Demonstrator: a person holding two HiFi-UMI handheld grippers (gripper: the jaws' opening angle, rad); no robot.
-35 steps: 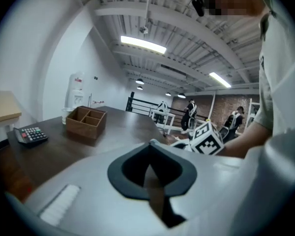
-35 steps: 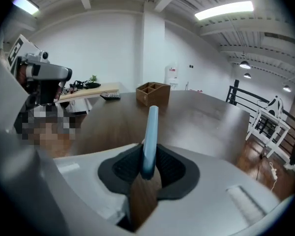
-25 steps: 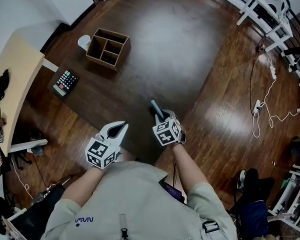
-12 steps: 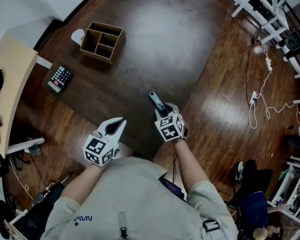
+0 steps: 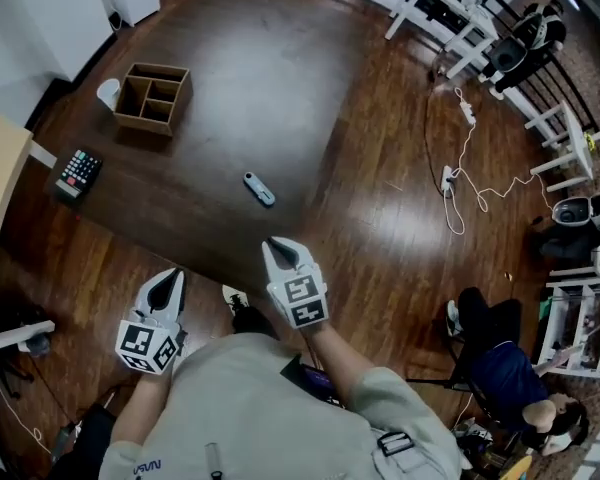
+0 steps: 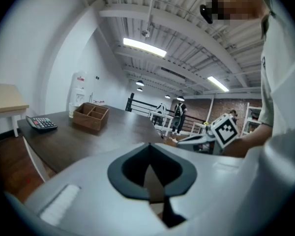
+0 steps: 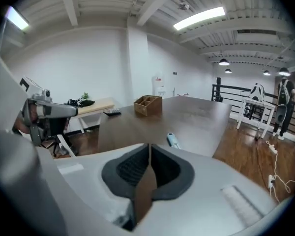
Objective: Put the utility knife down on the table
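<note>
The utility knife point(image 5: 259, 189), light blue and grey, lies flat on the dark table point(image 5: 230, 78), with no gripper touching it. In the right gripper view the knife point(image 7: 173, 140) rests just beyond my jaws. My right gripper point(image 5: 278, 247) hovers near the table's front edge, short of the knife. Its jaws are closing, the tips meet, and nothing is between them point(image 7: 150, 145). My left gripper point(image 5: 169, 278) is held off the table's edge over the floor, jaws together and empty point(image 6: 148, 145).
A wooden divided box point(image 5: 152, 98) and a white cup point(image 5: 108, 92) stand at the table's far left, a calculator point(image 5: 76, 171) near its left edge. Cables and a power strip point(image 5: 448, 180) lie on the floor at right. A seated person point(image 5: 510, 378) is at lower right.
The right gripper let go of the knife, which now lies on the table, and drew back and up. The left gripper also pulled back from the table.
</note>
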